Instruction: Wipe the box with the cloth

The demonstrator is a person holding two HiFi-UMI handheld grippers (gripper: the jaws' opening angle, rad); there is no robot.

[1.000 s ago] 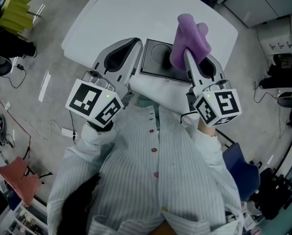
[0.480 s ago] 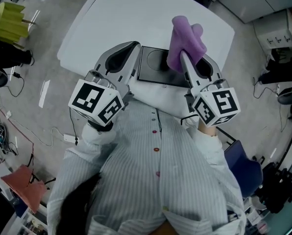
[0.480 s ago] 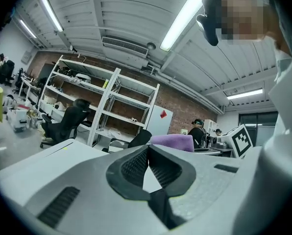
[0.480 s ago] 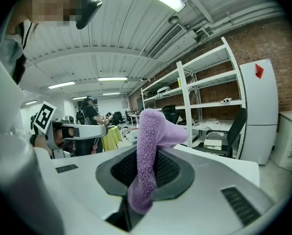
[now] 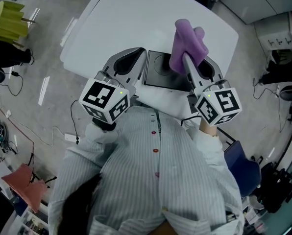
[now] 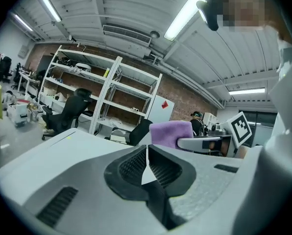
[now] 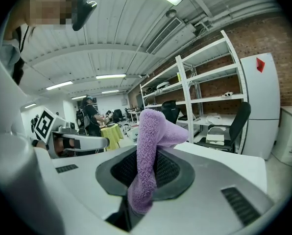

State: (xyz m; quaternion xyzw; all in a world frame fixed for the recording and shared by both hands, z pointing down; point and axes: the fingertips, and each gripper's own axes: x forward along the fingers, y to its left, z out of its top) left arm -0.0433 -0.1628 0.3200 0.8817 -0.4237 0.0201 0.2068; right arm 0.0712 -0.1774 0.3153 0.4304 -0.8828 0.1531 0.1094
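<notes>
Right gripper view, fuzzy purple cloth (image 7: 153, 131) pinched in right claw (image 7: 142, 177)

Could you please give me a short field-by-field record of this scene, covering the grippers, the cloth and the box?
Surface: white rounded table
Box: dark flat square box, lying on the table near the person
Cloth: fluffy purple cloth, sticking out past the jaws that hold it
Right gripper: shut on the cloth
Left gripper: shut, nothing between its jaws
Cloth touching box: cannot tell
</notes>
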